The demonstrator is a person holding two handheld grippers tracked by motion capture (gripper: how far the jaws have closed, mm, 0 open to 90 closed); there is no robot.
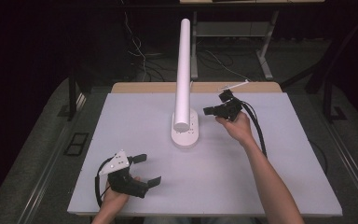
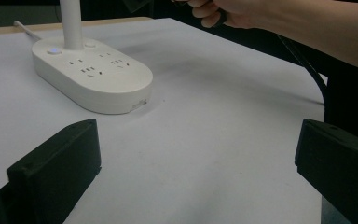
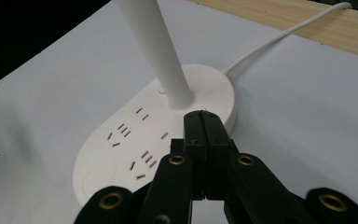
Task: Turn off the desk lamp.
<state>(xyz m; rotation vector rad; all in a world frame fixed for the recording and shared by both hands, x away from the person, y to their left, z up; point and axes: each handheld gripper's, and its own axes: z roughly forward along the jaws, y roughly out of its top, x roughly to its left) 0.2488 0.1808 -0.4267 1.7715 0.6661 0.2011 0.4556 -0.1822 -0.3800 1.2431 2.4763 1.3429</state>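
Observation:
A white desk lamp stands mid-table, with its tall tube [image 1: 184, 70] rising from an oval base [image 1: 185, 135] that carries socket slots. My right gripper [image 1: 207, 111] is shut with nothing between its jaws and hovers just right of the base. In the right gripper view the closed tips [image 3: 204, 119] hang over the base [image 3: 121, 154], close to the foot of the tube [image 3: 161, 51]. My left gripper [image 1: 150, 169] rests near the front left edge, open and empty. In the left gripper view its jaws stand wide apart [image 2: 196, 158], well short of the base [image 2: 93, 79].
The lamp's white cable [image 3: 279, 42] runs off the base toward the far wooden table edge [image 1: 144, 87]. A white mat [image 1: 261, 186] covers the table. Behind the table stand another desk's legs [image 1: 265, 60] and loose floor cables [image 1: 140, 56].

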